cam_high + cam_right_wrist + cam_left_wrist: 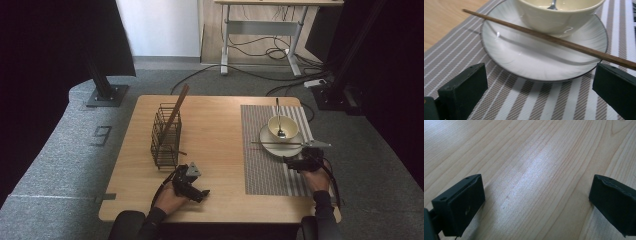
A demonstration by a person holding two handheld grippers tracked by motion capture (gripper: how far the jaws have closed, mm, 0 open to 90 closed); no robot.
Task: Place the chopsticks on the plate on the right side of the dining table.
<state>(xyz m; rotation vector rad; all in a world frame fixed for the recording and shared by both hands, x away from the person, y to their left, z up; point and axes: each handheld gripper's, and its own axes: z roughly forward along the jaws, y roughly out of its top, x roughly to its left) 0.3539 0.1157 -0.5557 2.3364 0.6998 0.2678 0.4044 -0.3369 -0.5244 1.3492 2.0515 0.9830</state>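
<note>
Chopstick of dark brown wood [554, 40] lies across the white plate's rim [499, 62], beside the cream bowl [559, 17] — right gripper [539, 85] spread just short of it. Best to close squarely on the stick, then lift level. Left gripper [536, 202] rests spread over the bare wooden table [536, 157].

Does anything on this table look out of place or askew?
One thing stands out: a single chopstick lies across the plate, in front of the bowl, and sticks out past the rim on both sides. Another chopstick leans tilted in the wire basket. I see nothing spilled or broken.
</note>
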